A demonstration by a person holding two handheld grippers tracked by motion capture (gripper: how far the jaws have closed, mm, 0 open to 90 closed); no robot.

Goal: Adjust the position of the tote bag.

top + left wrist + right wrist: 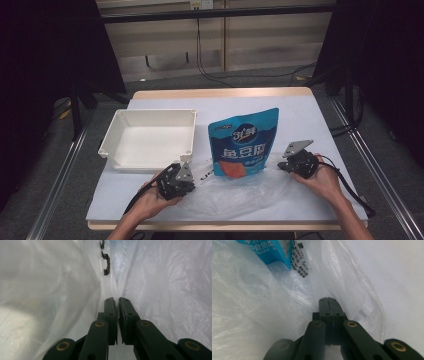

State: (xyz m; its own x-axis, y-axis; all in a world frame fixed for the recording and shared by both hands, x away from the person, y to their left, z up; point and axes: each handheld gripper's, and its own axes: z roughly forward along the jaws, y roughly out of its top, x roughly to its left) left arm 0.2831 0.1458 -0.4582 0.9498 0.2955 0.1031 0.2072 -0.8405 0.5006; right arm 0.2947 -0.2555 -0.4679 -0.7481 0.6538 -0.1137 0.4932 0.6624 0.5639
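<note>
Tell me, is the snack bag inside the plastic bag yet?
Not all the way. Done: both grippers, the left gripper and right gripper, are shut on the clear plastic bag, one at each side. In hand: the blue snack pouch stands with its bottom at the bag's mouth. Left: getting the pouch fully in. The white tray sits beside, holding nothing.

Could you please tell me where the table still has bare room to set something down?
Free: the far strip of the table behind the white tray and blue pouch, and the right side beyond the pouch. Crowded: the near middle, where the clear plastic bag spreads between both grippers.
</note>
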